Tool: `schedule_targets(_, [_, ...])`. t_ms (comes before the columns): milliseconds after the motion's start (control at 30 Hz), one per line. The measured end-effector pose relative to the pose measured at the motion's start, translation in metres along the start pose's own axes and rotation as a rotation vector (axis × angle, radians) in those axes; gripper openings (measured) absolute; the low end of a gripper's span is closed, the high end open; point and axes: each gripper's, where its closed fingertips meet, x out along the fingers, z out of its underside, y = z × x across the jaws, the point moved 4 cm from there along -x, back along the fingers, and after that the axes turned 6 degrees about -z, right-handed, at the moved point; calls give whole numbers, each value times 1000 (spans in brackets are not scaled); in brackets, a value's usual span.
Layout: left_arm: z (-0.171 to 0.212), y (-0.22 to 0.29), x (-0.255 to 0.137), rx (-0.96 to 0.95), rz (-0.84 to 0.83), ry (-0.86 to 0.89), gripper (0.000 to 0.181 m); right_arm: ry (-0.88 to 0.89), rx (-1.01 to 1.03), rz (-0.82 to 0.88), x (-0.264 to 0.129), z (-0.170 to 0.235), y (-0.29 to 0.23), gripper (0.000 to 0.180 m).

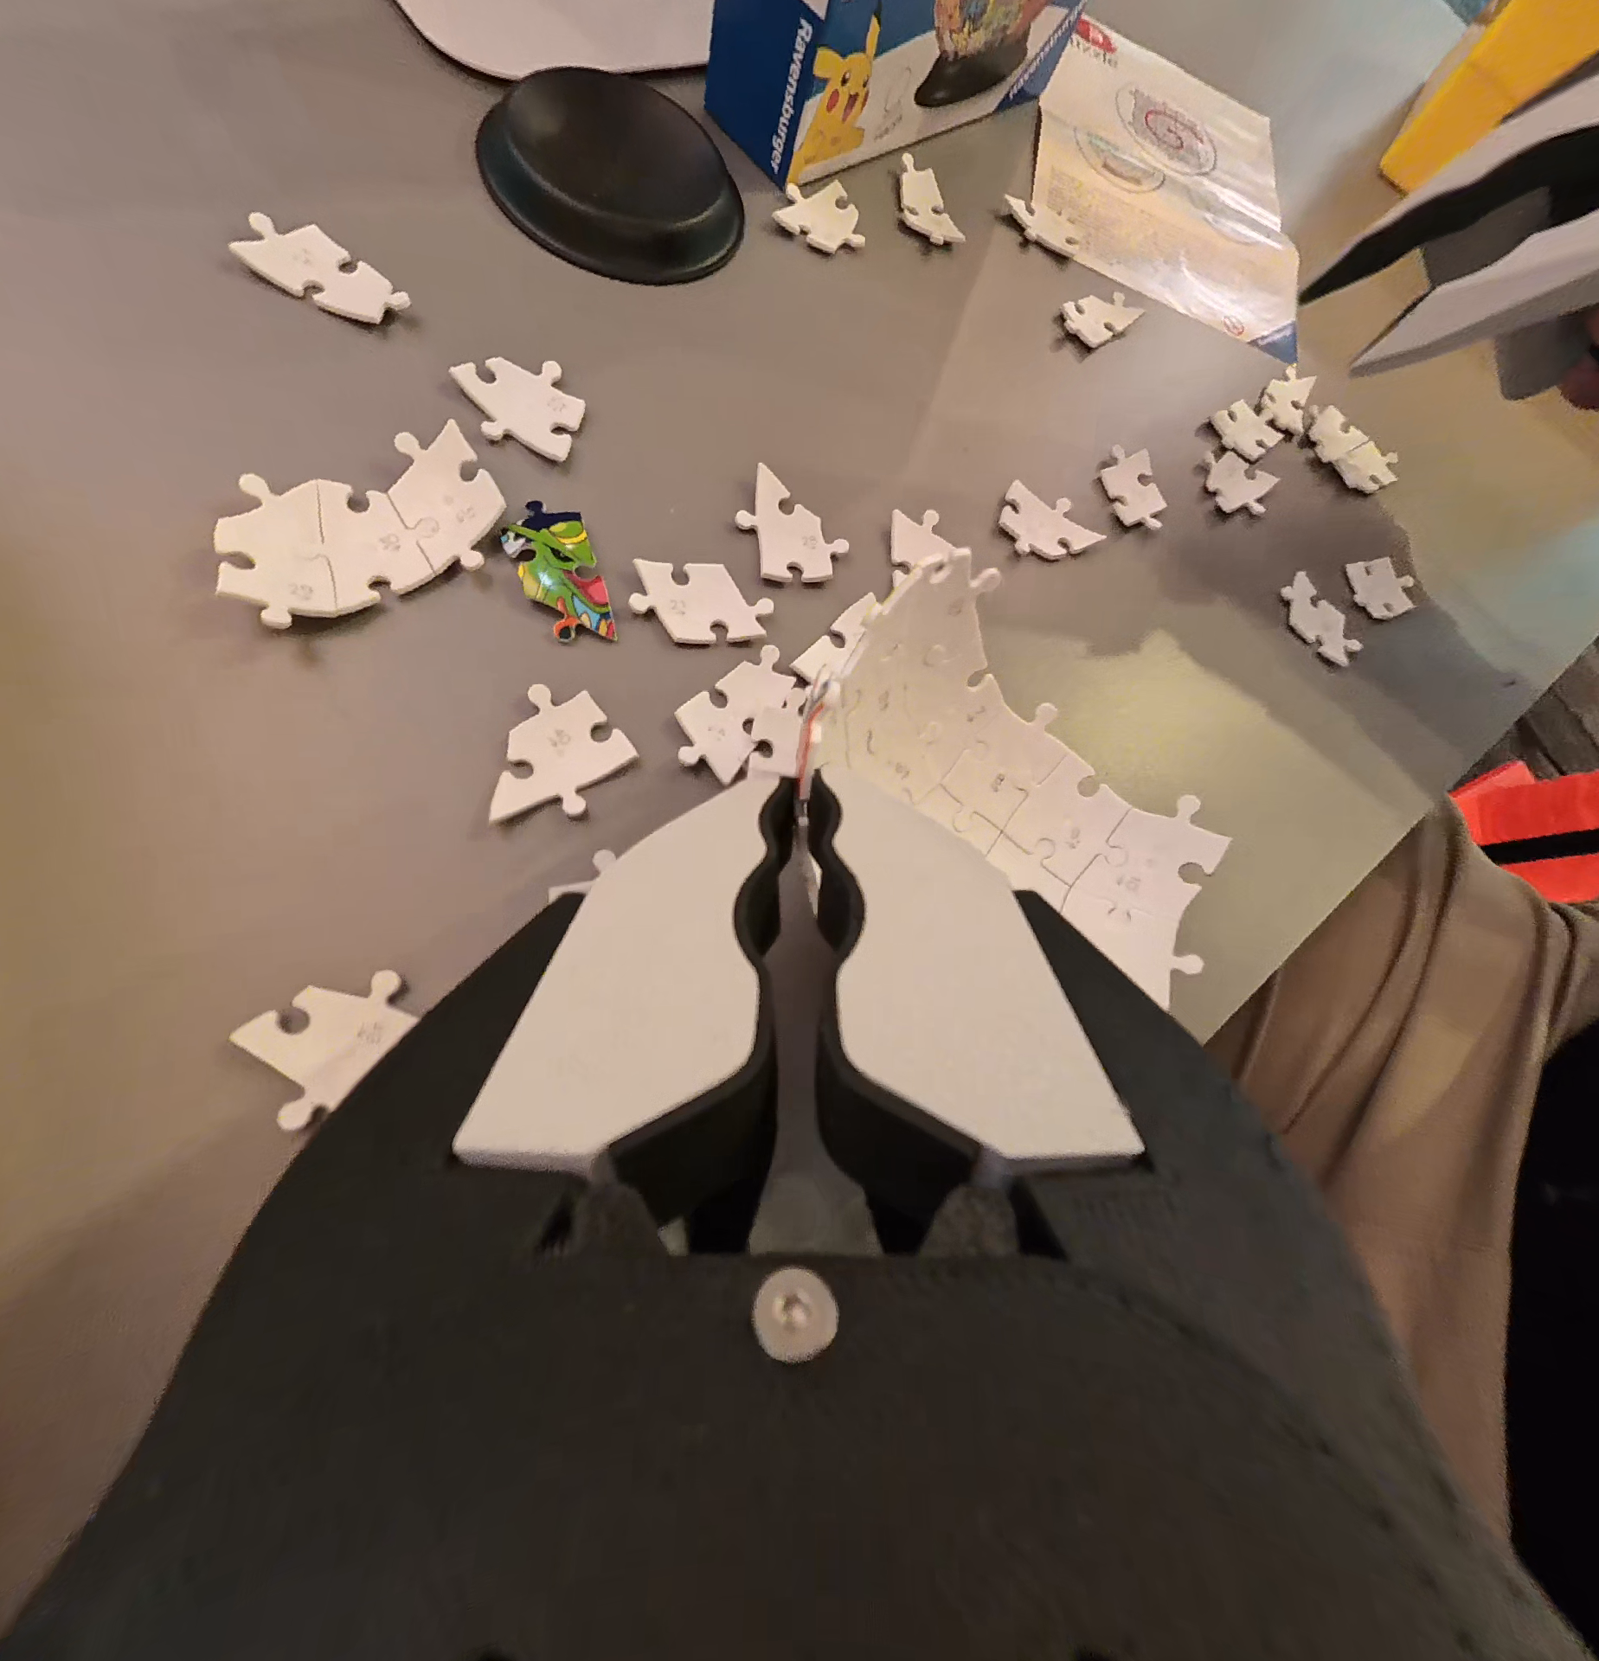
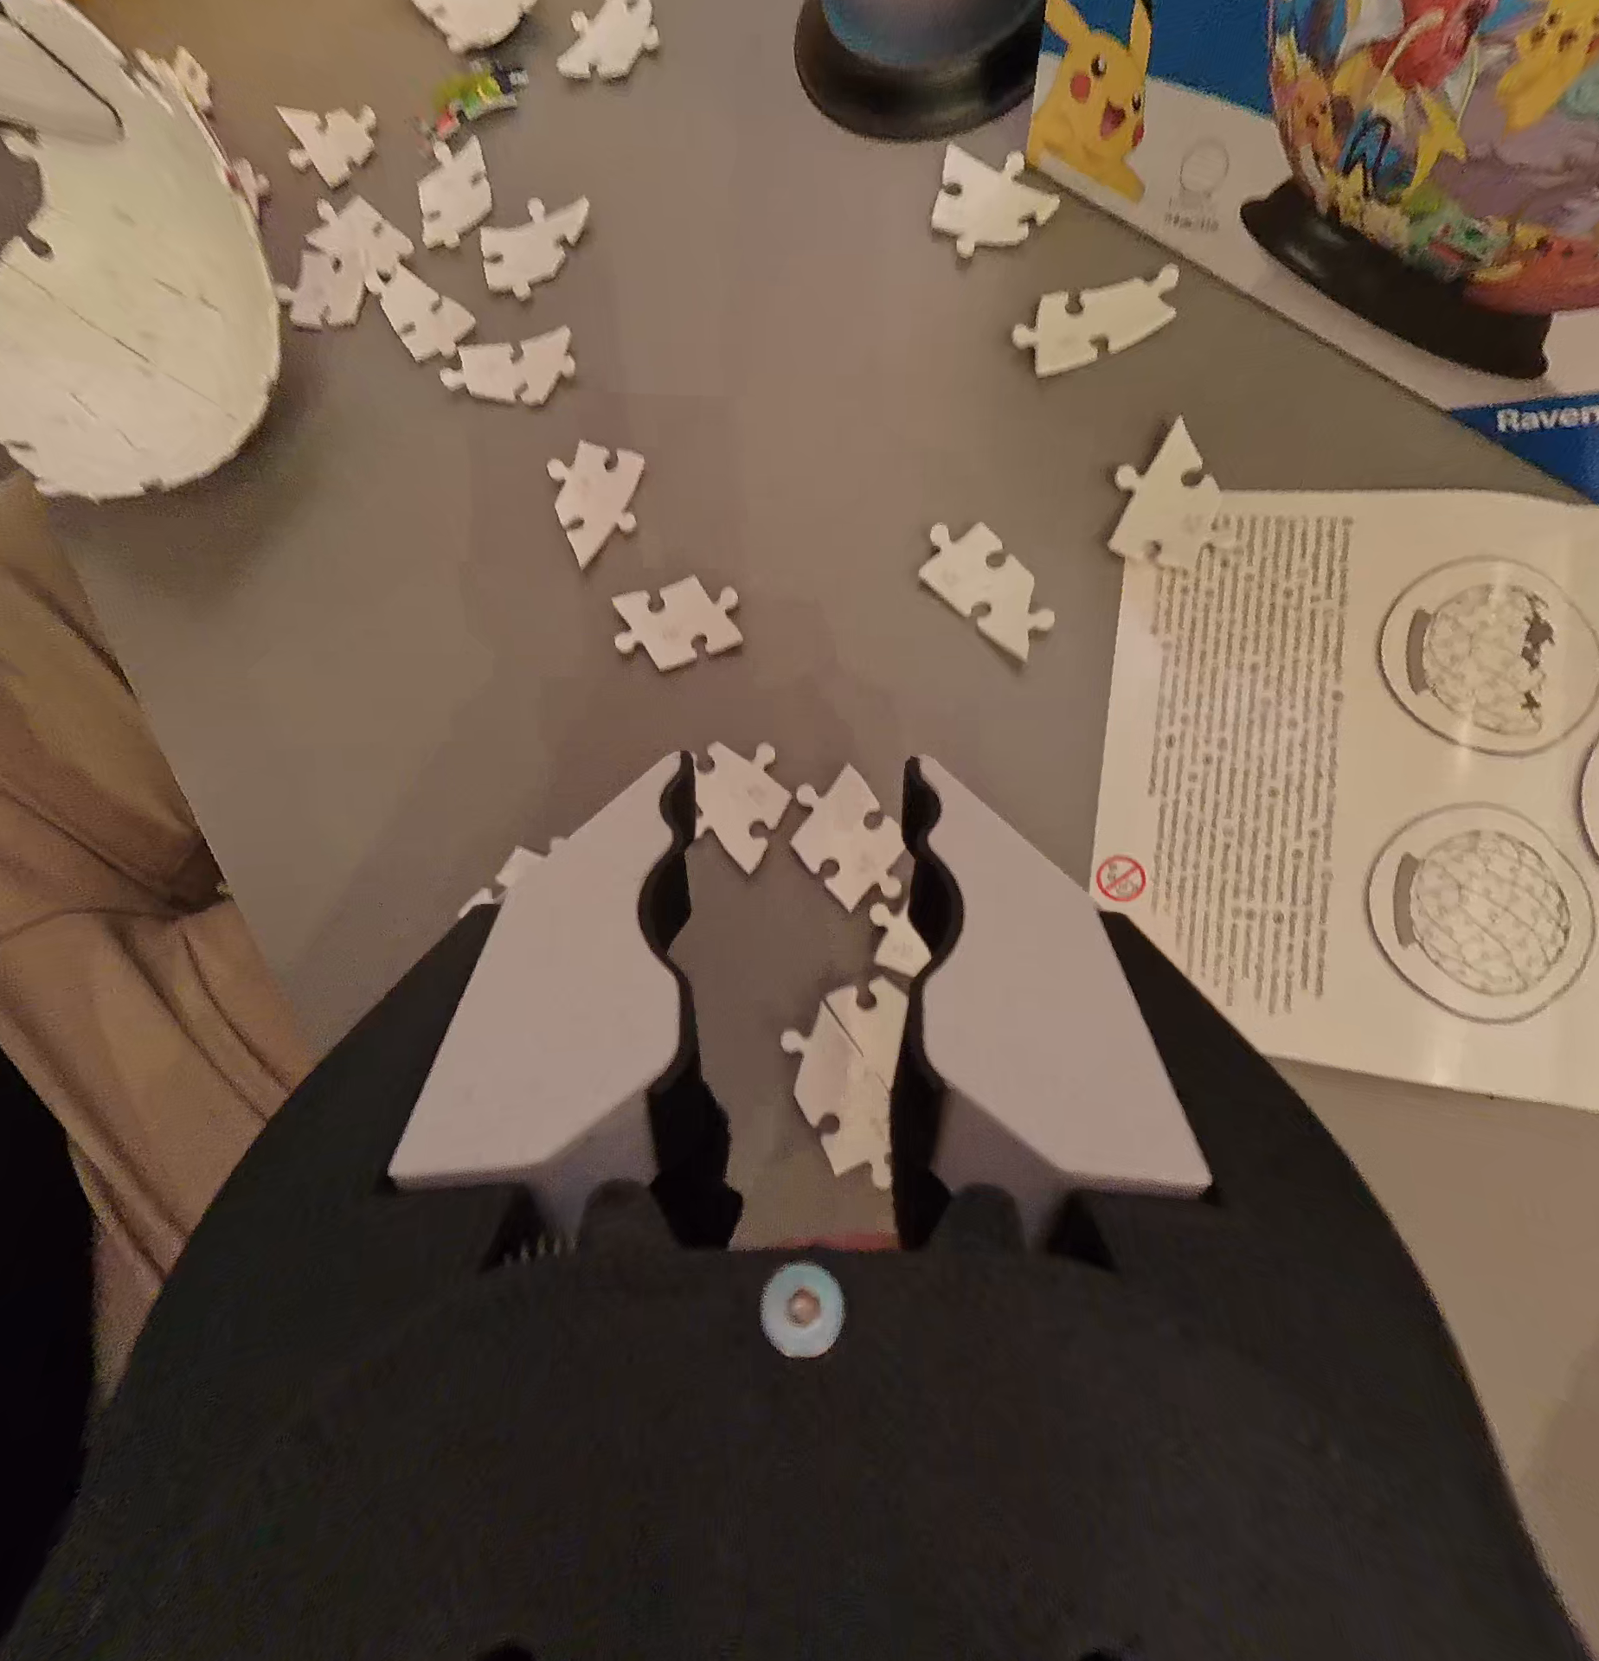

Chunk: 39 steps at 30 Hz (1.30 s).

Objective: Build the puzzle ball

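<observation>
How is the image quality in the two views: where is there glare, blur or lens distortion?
Left wrist view: glare on the instruction sheet and a bright patch on the table at right; the right gripper is blurred; wide-angle bending near the edges. Right wrist view: warm, dim light; the assembled puzzle shell at upper left is soft and blurred, and the box leans from distortion.

Puzzle pieces: white backs; one piece green, multicoloured print. Stand: black. Table: grey.
</observation>
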Motion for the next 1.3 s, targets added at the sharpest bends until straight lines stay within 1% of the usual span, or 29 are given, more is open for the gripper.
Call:
schedule_targets(100, [4, -2, -7, -14, -9, 10, 2, -36, -28, 18, -5, 11, -1, 44])
schedule_targets(233, [8, -8, -18, -43, -32, 37, 2, -69, -92, -19, -9, 22, -15, 42])
schedule_targets(433, [8, -17, -36, -71, -67, 86, 2, -207, -216, -61, -11, 44, -38, 38])
schedule_targets(600, [11, -21, -49, -78, -88, 89, 2, -239, -280, -102, 0, 45, -58, 36])
schedule_targets(700, [18, -21, -52, -87, -93, 84, 2, -227, -308, -107, 14, 32, -66, 37])
schedule_targets(900, [30, -22, -56, -103, -99, 64, 2, -126, -373, -121, 57, -20, -86, 36])
schedule_targets(1067, [39, -23, -60, -89, -107, 41, 2, -101, -440, -136, 98, -58, -97, 32])
schedule_targets(1200, [46, -24, -67, -108, -105, 51, 2, -120, -480, -166, 127, -76, -103, 32])
schedule_targets(1300, [51, -24, -72, -118, -104, 63, 2, -100, -487, -169, 140, -89, -104, 33])
